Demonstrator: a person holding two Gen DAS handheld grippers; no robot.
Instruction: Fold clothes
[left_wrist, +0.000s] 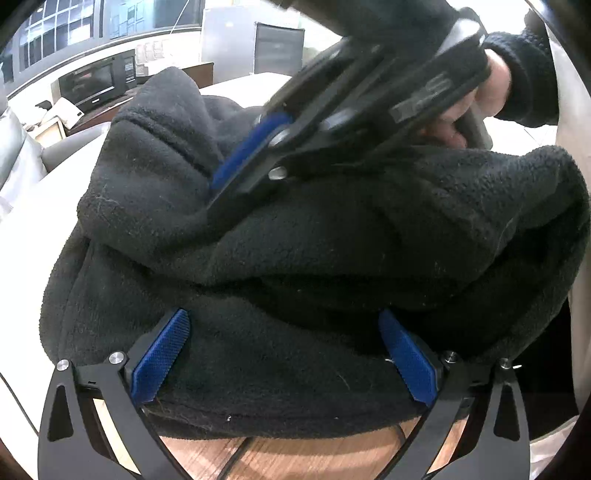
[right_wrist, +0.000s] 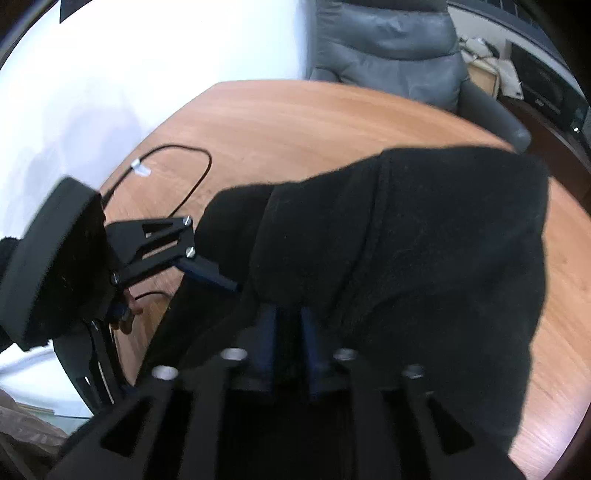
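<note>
In the left wrist view your left gripper (left_wrist: 284, 365) has its blue pads (left_wrist: 160, 358) spread wide, one at 7 o'clock and one at 5 o'clock, with the black fleece (left_wrist: 314, 236) bulging between them; the pads flank the cloth without pinching it, so this side seems to steady or scoop the bundle, not carry it. The fleece fills the middle of the frame, bunched in thick rolls over the wooden table (left_wrist: 280, 458), whose bare top shows at 6 o'clock. At 1 o'clock your right gripper (left_wrist: 236, 173) comes down into the top of the pile, its blue pad sunk in a crease, your right hand (left_wrist: 480, 92) behind it. A microwave (left_wrist: 96, 81) sits far off at 10 o'clock

In the right wrist view the right gripper (right_wrist: 290, 332) has its fingers drawn close together at 6 o'clock, pinching a fold of the fleece (right_wrist: 406, 258), which hangs forward from the jaws over the table (right_wrist: 314, 122); that hold lifts a layer so it can be laid over. The left gripper (right_wrist: 207, 269) reaches in from 9 o'clock, touching the cloth's edge. A black cable (right_wrist: 184, 155) loops on the wood at 10 o'clock, and a grey chair (right_wrist: 399, 48) stands at 12 o'clock
</note>
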